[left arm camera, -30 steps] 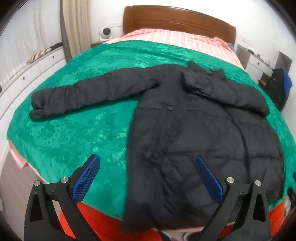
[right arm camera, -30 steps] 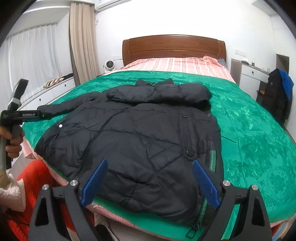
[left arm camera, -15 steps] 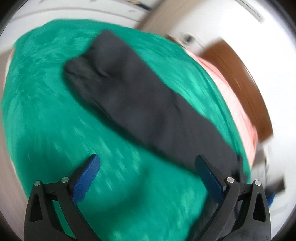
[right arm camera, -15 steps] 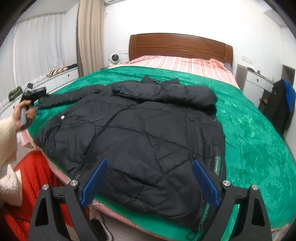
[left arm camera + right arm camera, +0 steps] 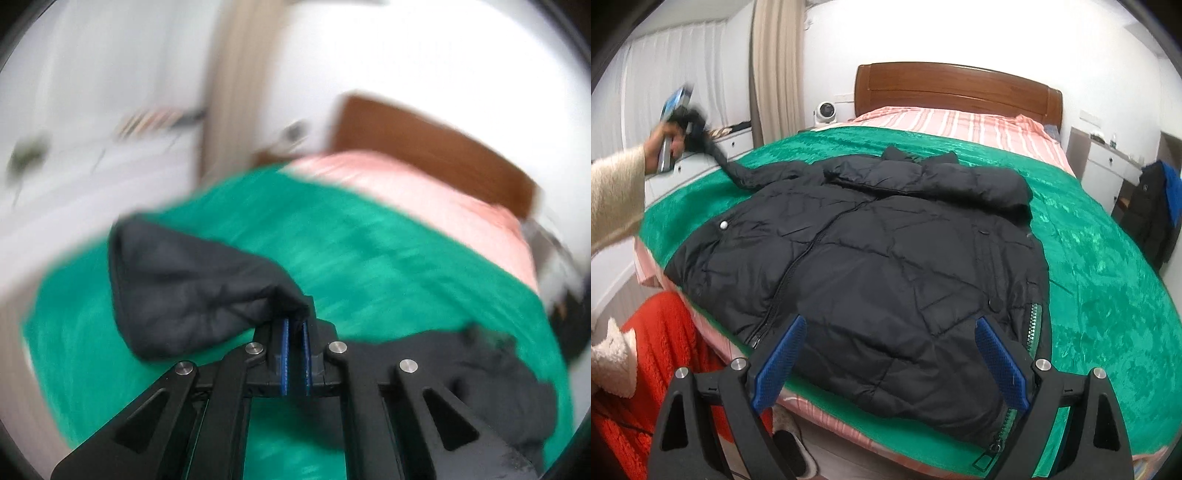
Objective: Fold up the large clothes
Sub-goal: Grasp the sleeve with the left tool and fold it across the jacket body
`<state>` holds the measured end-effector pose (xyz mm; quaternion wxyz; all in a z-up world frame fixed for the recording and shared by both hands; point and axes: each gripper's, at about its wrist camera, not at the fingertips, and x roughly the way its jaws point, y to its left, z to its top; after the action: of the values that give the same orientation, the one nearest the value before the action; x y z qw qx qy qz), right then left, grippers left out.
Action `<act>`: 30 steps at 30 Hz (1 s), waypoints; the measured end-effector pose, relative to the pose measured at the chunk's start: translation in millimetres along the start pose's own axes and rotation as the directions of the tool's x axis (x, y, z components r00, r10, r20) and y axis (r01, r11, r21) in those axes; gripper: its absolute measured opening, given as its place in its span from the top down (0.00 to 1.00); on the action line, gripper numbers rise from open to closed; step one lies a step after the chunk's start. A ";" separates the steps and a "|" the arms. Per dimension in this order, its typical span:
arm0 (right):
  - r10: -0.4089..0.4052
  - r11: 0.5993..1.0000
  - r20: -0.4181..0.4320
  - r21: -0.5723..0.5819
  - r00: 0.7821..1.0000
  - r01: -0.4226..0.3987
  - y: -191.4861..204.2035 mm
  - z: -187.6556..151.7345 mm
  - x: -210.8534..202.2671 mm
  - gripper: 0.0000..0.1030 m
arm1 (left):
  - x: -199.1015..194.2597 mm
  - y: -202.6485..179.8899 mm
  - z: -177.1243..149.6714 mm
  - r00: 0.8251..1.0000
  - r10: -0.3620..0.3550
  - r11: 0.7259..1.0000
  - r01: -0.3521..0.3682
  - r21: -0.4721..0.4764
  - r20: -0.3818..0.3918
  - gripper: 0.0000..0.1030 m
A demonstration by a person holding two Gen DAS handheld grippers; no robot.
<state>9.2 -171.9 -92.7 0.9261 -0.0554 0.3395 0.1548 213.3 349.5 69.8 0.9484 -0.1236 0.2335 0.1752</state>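
Black puffer jacket (image 5: 886,258): flat on green bedspread (image 5: 1108,295), collar toward headboard (image 5: 956,88).
Sleeve (image 5: 192,291): long axis from jacket shoulder up to left gripper (image 5: 294,328); pinched at cuff, lifted.
Right gripper (image 5: 886,354): gaping, empty, over jacket hem.
Nearer hand: left.

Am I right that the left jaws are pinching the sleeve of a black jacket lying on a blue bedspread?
Not quite: the bedspread is green, not blue, as the right wrist view shows. The rest holds: the left gripper pinches the sleeve of the black jacket.
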 end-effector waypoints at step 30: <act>0.010 0.988 0.080 0.150 0.997 -0.022 -43.2 -19.2 -20.5 0.11 | -53.6 -261.5 -229.5 0.951 -0.070 0.691 0.265 0.672 -0.302 0.05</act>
<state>-3.3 -221.8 -94.2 0.9390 0.0238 0.3139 0.1384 179.1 24.8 -61.8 0.8973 0.2060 0.3891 -0.0328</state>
